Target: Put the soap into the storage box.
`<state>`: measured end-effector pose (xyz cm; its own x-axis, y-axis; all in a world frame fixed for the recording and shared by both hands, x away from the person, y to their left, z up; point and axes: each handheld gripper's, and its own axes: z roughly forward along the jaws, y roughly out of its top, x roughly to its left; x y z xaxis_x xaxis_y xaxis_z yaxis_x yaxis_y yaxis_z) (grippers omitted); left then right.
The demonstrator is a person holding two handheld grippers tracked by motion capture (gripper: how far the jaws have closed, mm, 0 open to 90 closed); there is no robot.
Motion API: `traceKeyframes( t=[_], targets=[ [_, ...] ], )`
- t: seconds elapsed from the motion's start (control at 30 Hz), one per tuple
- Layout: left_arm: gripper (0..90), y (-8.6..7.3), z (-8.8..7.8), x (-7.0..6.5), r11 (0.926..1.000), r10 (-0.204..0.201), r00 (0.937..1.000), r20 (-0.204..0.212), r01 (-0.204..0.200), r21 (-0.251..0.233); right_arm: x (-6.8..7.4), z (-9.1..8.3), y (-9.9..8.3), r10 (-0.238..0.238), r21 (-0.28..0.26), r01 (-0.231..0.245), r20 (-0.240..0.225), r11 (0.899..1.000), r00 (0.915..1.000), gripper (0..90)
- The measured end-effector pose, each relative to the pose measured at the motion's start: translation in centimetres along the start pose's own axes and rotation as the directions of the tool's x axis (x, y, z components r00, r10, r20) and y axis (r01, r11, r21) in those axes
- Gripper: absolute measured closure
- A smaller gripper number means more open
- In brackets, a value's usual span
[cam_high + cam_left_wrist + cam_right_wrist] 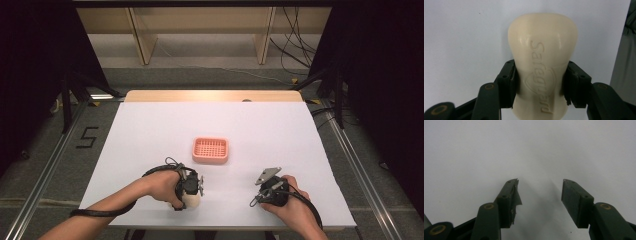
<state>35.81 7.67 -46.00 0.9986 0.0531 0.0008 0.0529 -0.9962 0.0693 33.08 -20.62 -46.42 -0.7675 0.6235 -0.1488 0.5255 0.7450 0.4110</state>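
A cream bar of soap [541,62] with "Safeguard" embossed on it lies on the white table, and my left gripper [540,82] is shut on its narrow waist. From the high view the soap [192,200] peeks out under that gripper [190,187] near the front edge, left of centre. A pink slotted soap dish [210,150] sits mid-table, behind and slightly right of the left gripper. My right gripper [540,195] is open with nothing between its jaws, pointing down at bare table; it rests at the front right [270,190].
The white table sheet [150,125] has free room all around the dish. A wooden strip [212,95] runs along the far edge. Black cables trail from both grippers toward the front edge. The floor and metal rails lie beyond the table sides.
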Motion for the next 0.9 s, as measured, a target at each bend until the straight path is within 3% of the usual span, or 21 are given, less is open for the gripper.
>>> traceKeyframes(
  t=[0.2,0.53,0.77,0.9],
  targets=[
    [48.6,-0.4,-0.2,0.0,0.9996,0.001,0.9999,-0.014,-0.001,-0.027,0.0,0.1,0.0,0.01,-0.004,-0.01,-0.001,1.0,0.9999,47.4],
    [49.0,-1.1,-0.9,0.2,0.996,-0.033,0.9983,-0.049,0.029,-0.084,0.1,0.0,-0.1,0.026,0.002,-0.026,-0.002,1.0,0.9997,47.1],
    [49.0,-1.2,-1.1,0.6,0.9962,-0.026,0.9962,-0.083,0.019,-0.085,0.1,0.0,-0.1,0.026,-0.001,-0.026,-0.003,1.0,0.9996,46.7],
    [49.0,-1.2,-1.2,0.7,0.9965,-0.033,0.9972,-0.067,0.028,-0.079,0.1,0.0,-0.1,0.026,-0.002,-0.026,-0.002,1.0,0.9997,46.5]
  ],
)
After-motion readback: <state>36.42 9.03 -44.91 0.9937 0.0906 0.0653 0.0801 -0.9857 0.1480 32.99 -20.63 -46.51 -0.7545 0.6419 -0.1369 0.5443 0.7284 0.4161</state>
